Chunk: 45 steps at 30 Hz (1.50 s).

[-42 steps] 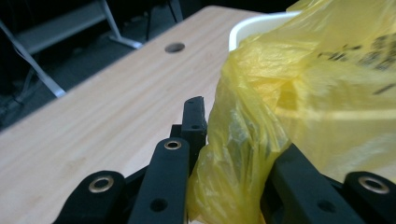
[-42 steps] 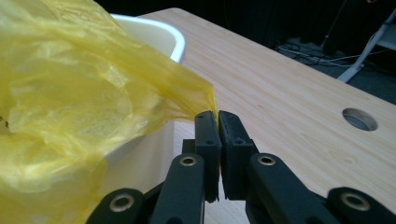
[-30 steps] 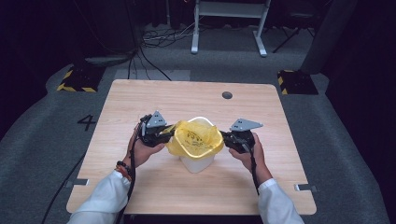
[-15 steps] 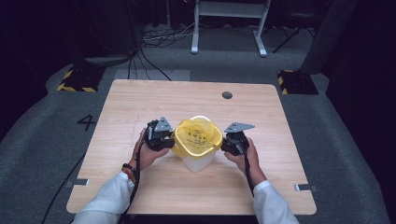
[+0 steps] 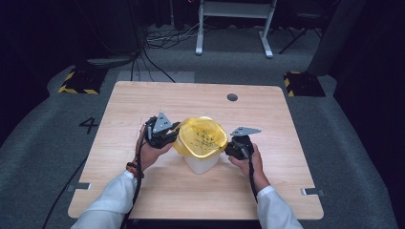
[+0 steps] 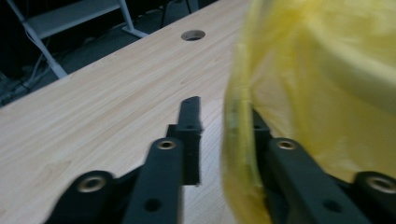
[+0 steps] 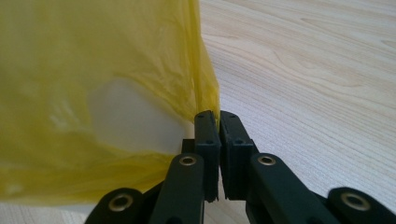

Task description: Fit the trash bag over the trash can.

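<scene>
- The left gripper (image 5: 173, 134) sits at the left side of the yellow bag (image 5: 200, 137), right against its edge. In the left gripper view its jaws stand apart, and the bag's edge (image 6: 243, 154) hangs in the gap between them, close along the right-hand jaw, with the left-hand jaw clear of it.
- The right gripper (image 5: 230, 145) sits at the bag's right side. In the right gripper view its jaws are pressed nearly together, pinching the bag's edge (image 7: 205, 100) at their tips.
- The bag lies between the two grippers, draped over the top of a white bin (image 5: 200, 163) that stands near the middle of the wooden table (image 5: 119, 105).
- The bag is thin, translucent yellow plastic, wrinkled, with dark print on the part that faces up in the high view; its mouth is spread open over the bin's rim.
- Through the plastic, in the right gripper view, the bin shows as a pale patch (image 7: 126, 121).
- Beyond the bag, a round hole (image 5: 232, 97) lies in the tabletop toward the far edge.
</scene>
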Each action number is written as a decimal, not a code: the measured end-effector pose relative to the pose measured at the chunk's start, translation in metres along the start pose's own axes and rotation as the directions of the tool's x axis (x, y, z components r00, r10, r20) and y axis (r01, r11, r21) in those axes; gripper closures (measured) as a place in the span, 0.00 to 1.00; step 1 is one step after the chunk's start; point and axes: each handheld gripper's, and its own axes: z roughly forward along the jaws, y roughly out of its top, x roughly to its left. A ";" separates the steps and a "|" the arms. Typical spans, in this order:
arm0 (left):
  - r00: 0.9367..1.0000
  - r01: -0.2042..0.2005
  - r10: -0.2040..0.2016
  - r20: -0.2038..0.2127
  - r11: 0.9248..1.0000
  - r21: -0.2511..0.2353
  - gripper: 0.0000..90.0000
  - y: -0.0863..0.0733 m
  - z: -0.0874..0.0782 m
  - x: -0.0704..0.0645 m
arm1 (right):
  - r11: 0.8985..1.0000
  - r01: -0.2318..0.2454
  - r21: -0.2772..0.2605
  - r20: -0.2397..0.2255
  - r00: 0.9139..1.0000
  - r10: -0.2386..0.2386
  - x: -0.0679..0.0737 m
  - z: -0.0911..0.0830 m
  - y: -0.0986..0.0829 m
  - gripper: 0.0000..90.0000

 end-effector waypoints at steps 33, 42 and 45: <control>0.995 -0.029 0.017 0.096 0.991 0.130 0.67 -0.012 0.007 -0.014 | 0.999 0.011 0.043 0.023 1.000 -0.012 -0.006 0.002 0.002 0.99; 0.998 0.055 -0.057 0.026 0.994 0.096 0.63 -0.007 0.012 -0.007 | 0.996 0.013 0.093 0.008 1.000 -0.014 -0.008 0.001 -0.009 0.98; 0.987 0.151 -0.153 0.052 0.988 0.032 0.51 -0.008 0.008 0.003 | 0.997 0.023 0.077 0.011 1.000 -0.024 -0.008 -0.002 -0.012 0.96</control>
